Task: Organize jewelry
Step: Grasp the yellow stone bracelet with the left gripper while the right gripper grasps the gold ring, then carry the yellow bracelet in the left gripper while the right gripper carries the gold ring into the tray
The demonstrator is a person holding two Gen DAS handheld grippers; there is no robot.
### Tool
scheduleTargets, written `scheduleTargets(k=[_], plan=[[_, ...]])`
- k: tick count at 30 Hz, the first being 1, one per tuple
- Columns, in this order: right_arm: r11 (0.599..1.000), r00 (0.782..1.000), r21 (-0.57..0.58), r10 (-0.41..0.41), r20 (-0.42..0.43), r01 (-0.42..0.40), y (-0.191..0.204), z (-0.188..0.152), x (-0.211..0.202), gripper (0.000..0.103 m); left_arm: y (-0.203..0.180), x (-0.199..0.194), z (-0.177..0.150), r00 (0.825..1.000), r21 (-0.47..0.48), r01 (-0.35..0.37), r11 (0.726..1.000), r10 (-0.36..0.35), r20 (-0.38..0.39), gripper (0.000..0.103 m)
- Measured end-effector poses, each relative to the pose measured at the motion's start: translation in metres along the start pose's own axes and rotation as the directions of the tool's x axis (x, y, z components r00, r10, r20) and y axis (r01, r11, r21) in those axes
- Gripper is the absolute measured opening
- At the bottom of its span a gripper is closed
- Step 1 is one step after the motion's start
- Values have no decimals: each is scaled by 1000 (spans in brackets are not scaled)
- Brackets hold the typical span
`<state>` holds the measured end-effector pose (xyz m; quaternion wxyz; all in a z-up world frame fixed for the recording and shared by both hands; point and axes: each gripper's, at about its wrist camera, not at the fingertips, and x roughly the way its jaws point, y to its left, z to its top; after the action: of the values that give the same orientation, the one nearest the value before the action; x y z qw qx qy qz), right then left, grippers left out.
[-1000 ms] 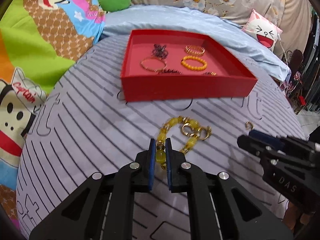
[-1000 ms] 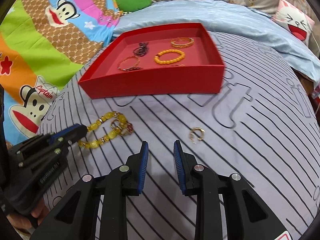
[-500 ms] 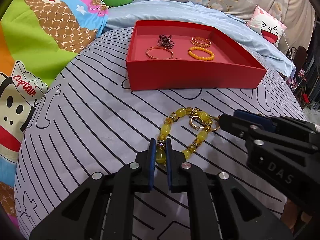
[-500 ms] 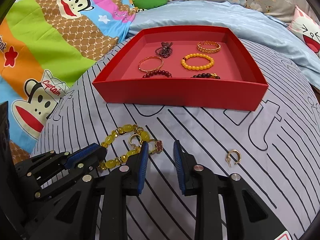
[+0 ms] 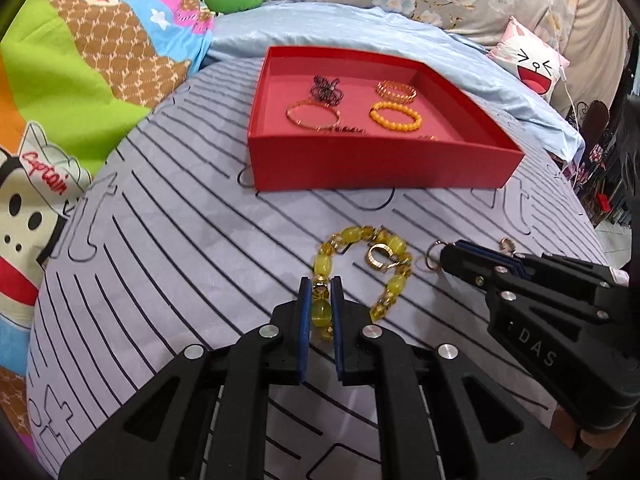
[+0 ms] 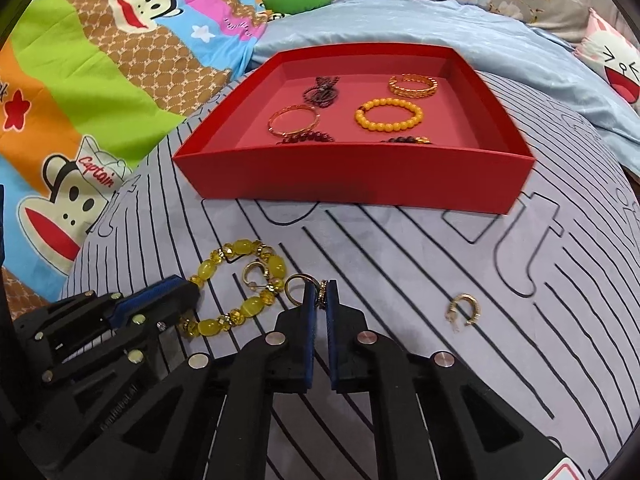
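A yellow bead bracelet point(image 5: 362, 264) lies on the striped grey cloth in front of a red tray point(image 5: 380, 168). My left gripper point(image 5: 320, 286) is shut on one end of the bracelet. The bracelet also shows in the right wrist view point(image 6: 236, 284), with a gold hoop earring point(image 6: 254, 274) inside its loop. My right gripper point(image 6: 320, 292) is shut on a gold ring point(image 6: 298, 288) beside the bracelet; the ring also shows in the left wrist view point(image 5: 432, 258). The red tray point(image 6: 360, 180) holds several bracelets, among them an orange bead one point(image 6: 388, 114).
A second gold hoop earring point(image 6: 464, 308) lies on the cloth to the right of my right gripper. Cartoon bedding point(image 6: 80, 80) lies to the left, a light blue sheet point(image 6: 400, 24) behind the tray, and a pink cat pillow point(image 5: 528, 60) at the back right.
My right gripper has moved left to the bracelet and shut on the gold ring. My left gripper has stayed shut on the yellow bracelet.
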<state>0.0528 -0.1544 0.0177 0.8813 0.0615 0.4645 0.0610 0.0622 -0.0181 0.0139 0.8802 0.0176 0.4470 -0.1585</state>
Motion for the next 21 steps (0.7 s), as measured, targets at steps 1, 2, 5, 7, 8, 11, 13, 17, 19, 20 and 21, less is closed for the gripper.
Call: scheduleTargets(k=[1, 2, 5, 7, 8, 11, 13, 17, 19, 20, 21], plan=[[1000, 1000, 7, -2, 4, 2, -3, 0, -3, 5, -1, -3, 3, 1000, 2, 6, 1000, -6, 5, 9], [1000, 1000, 15, -3, 7, 3, -6, 1, -6, 5, -3, -7, 6, 1000, 4, 16, 1000, -16, 14, 9], [999, 1000, 37, -9, 23, 8, -15, 4, -16, 5, -12, -19, 16, 998, 23, 42, 999, -43, 45, 9], [999, 999, 50, -13, 32, 12, -20, 6, -21, 5, -20, -28, 25, 996, 42, 60, 997, -63, 69, 9], [998, 999, 54, -16, 37, 14, -23, 7, -24, 5, -23, -31, 29, 994, 50, 68, 996, -72, 77, 9], [997, 998, 72, -26, 57, 22, -32, 12, -32, 5, -39, -45, 48, 987, 90, 103, 991, -113, 116, 9], [996, 997, 84, -32, 68, 26, -37, 15, -36, 5, -49, -51, 59, 982, 118, 114, 987, -129, 135, 9], [994, 995, 104, -46, 92, 37, -49, 25, -45, 5, -71, -58, 86, 970, 165, 143, 976, -171, 170, 9], [993, 993, 113, -47, 106, 35, -55, 34, -49, 5, -76, -59, 99, 965, 176, 155, 972, -187, 182, 9], [993, 992, 114, -50, 113, 37, -58, 38, -50, 5, -78, -59, 105, 963, 181, 159, 971, -193, 190, 9], [993, 991, 112, -53, 119, 40, -61, 44, -51, 5, -80, -58, 113, 960, 184, 163, 969, -199, 197, 9]])
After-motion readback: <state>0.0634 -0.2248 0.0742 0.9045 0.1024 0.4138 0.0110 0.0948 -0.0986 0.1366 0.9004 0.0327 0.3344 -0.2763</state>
